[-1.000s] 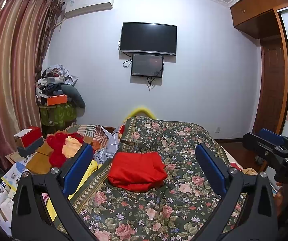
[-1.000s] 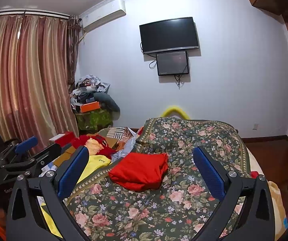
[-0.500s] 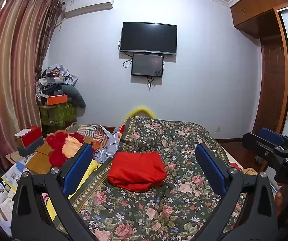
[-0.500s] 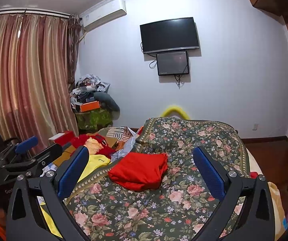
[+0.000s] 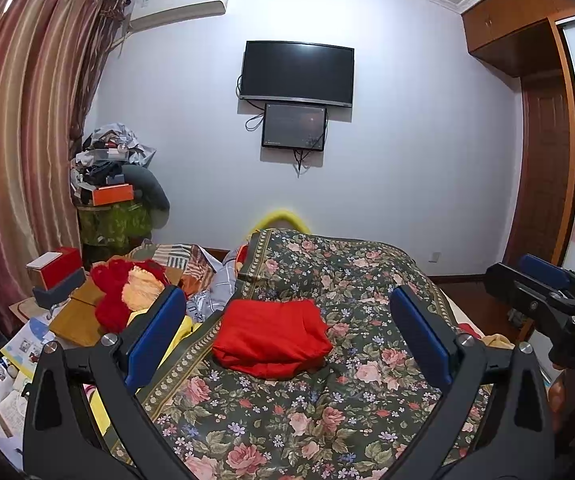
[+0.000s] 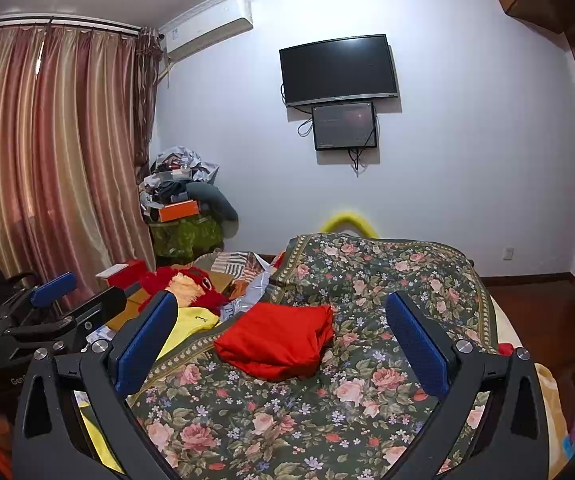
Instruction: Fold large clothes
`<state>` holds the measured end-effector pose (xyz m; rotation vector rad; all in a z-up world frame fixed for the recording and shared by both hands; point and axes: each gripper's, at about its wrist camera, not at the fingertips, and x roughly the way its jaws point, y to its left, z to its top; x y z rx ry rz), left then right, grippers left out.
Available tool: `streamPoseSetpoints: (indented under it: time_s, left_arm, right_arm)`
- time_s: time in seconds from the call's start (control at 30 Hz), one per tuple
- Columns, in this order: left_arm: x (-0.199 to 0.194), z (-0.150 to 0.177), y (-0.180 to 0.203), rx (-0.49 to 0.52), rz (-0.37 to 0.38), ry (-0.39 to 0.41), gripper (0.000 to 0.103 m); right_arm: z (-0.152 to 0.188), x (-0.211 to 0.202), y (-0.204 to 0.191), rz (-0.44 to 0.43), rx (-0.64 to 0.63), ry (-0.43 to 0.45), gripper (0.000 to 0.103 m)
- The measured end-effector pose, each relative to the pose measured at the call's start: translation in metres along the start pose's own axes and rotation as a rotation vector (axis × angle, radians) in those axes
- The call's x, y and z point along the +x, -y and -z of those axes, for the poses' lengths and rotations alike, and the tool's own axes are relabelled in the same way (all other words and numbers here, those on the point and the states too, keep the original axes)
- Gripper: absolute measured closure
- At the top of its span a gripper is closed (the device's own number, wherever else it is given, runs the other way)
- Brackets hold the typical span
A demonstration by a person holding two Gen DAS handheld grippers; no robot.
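Left wrist view shows my left claw (image 5: 287, 330) spread wide, its blue pads (image 5: 154, 336) well apart and holding nothing, touching nothing. Between the pads, farther along the bed (image 5: 327, 420), lies the red garment (image 5: 271, 338), folded into a thick, rounded bundle resting on the dark floral bedspread (image 5: 359, 280). At the right edge of this view I can see my right claw (image 5: 543, 284) from the side, raised above the bed's edge.

From the right wrist view, my right claw (image 6: 279, 338) is likewise spread wide and empty, with the red garment (image 6: 277, 338) sitting between its blue pads (image 6: 417, 344) but farther off, untouched. My left claw (image 6: 53, 284) appears at the left edge, off the bed's side.

Beside the bed on the left sit a yellow cloth (image 6: 191, 318) and a red plush toy (image 6: 191, 284) among clutter. On the far wall hang a dark television (image 6: 337, 69) and a smaller screen (image 6: 344, 125) just beneath it.
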<state>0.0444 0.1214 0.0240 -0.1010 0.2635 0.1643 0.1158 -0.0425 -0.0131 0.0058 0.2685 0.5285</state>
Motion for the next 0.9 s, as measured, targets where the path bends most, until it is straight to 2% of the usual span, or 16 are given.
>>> streamPoseSetpoints:
  time_s: [0.23, 0.9]
  left_arm:
    - [0.0003, 0.0004, -0.0008, -0.003, 0.005, 0.009, 0.0]
    - [0.0056, 0.004, 0.0028, 0.015, 0.017, -0.039, 0.0]
  right_arm:
    - [0.002, 0.0001, 0.0008, 0.003, -0.002, 0.0, 0.0]
    - [0.0047, 0.0011, 0.0064, 0.01, 0.013, 0.002, 0.0]
